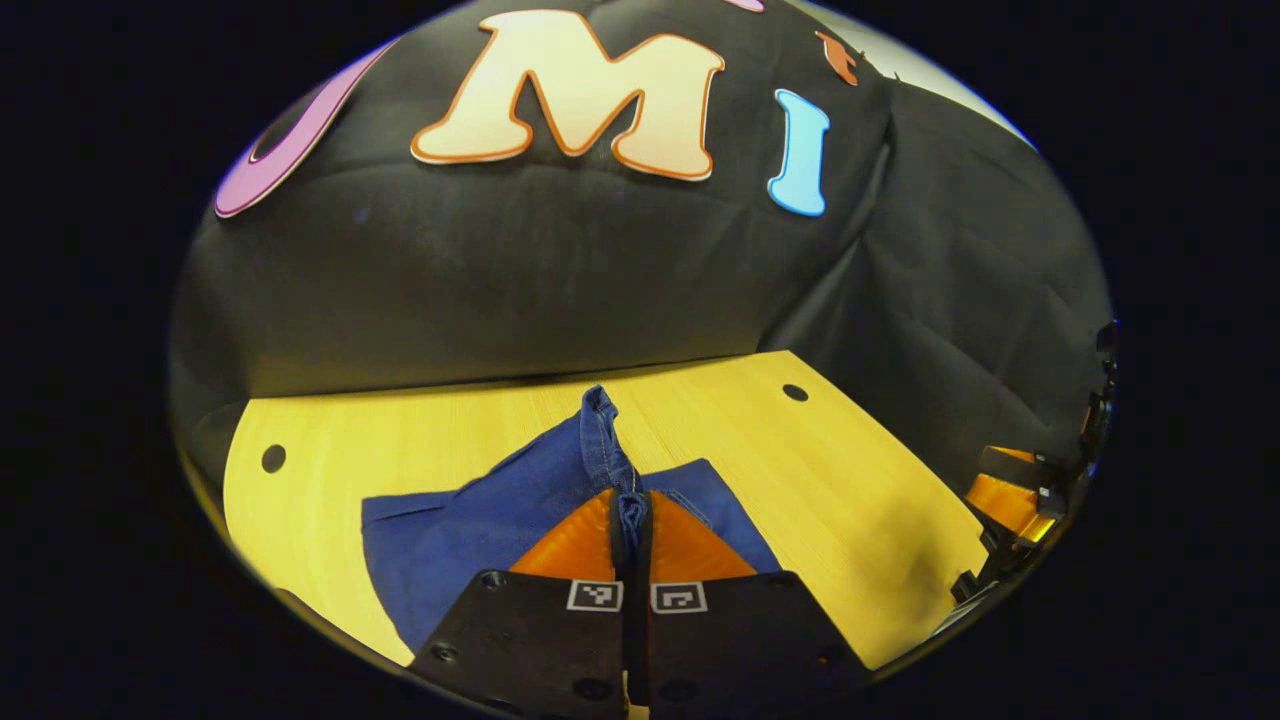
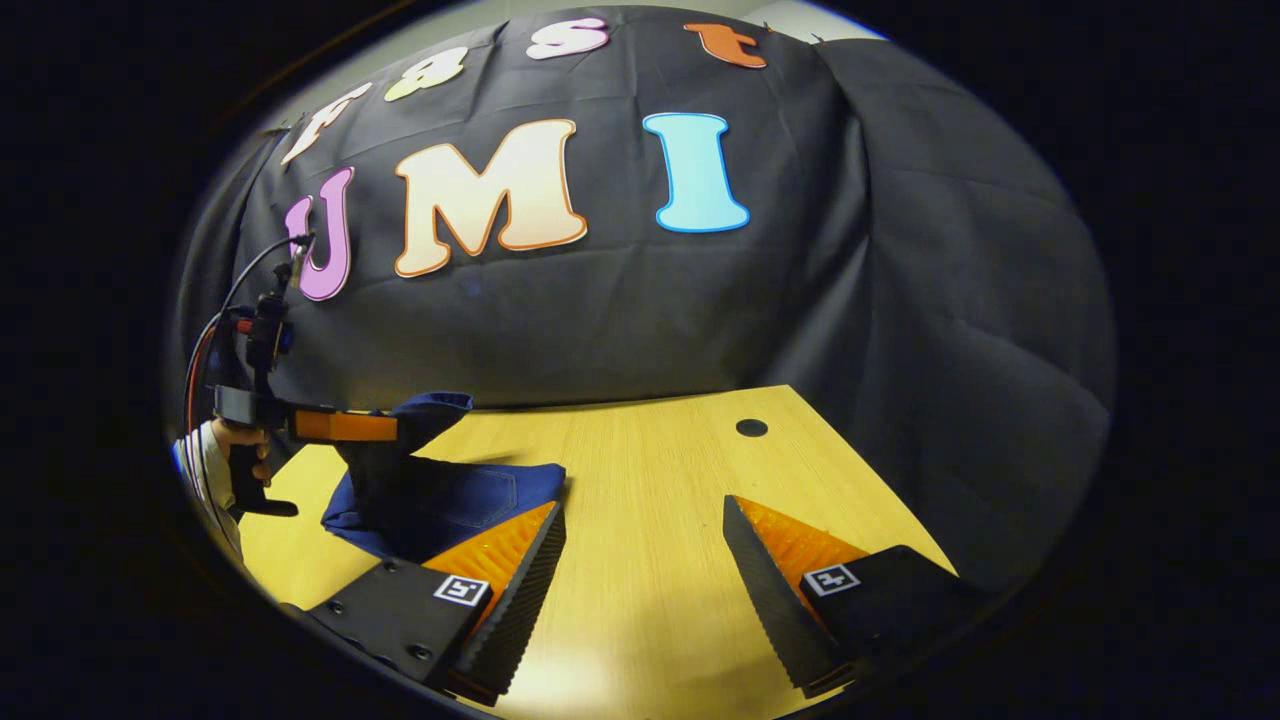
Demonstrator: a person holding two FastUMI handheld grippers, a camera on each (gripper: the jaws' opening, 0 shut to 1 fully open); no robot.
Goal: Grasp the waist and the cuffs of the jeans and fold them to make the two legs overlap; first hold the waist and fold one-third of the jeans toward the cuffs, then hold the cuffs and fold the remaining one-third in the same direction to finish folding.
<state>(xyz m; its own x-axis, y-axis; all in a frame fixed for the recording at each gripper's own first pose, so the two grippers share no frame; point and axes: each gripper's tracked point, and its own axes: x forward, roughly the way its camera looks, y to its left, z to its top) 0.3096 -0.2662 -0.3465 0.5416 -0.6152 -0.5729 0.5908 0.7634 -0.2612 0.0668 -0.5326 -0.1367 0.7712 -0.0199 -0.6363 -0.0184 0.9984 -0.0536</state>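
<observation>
We're seeing dark blue jeans [image 1: 470,530] with lighter stitching lying on a pale yellow wood-grain table [image 1: 850,480] showing black round holes [image 1: 795,392], black cloth wall [image 1: 560,280] behind.

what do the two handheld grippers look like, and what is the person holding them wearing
Each gripper, the left gripper and the right gripper, has two wedge-shaped ribbed jaws on flat black bolted plates, each plate carrying a small square black-and-white marker. In the right gripper view, the left gripper has a black pistol-style handle, an orange body section and black and red cables looping above it. The hand on it comes from a white cuffed sleeve.
</observation>
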